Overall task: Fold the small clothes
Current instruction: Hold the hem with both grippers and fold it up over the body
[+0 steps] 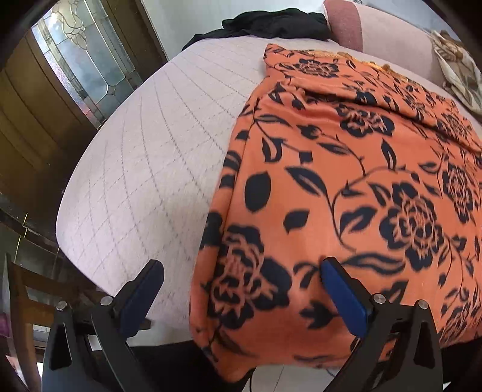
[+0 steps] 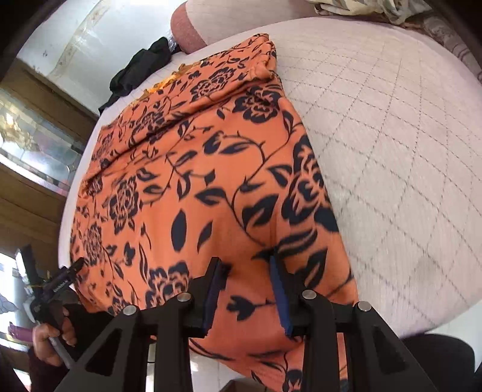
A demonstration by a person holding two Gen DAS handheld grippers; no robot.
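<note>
Orange floral garment (image 1: 346,181) lies flat on quilted bed (image 1: 144,156), near hem hanging over the edge. Left gripper (image 1: 241,271) jaws wide apart, empty. Right gripper (image 2: 248,268) jaws partly apart over hem; grip unclear. Bare quilt flanks the garment on both sides.

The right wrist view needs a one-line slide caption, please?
Right gripper poised over the near edge of the orange floral garment on the quilted bed.

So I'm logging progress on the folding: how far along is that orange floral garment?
Done: the orange floral garment lies spread on the quilted bed, its far end already turned over. In hand: nothing gripped; the left tongs and right tongs hover open over its near edge. Left: the main folds, plus the black garment.
</note>
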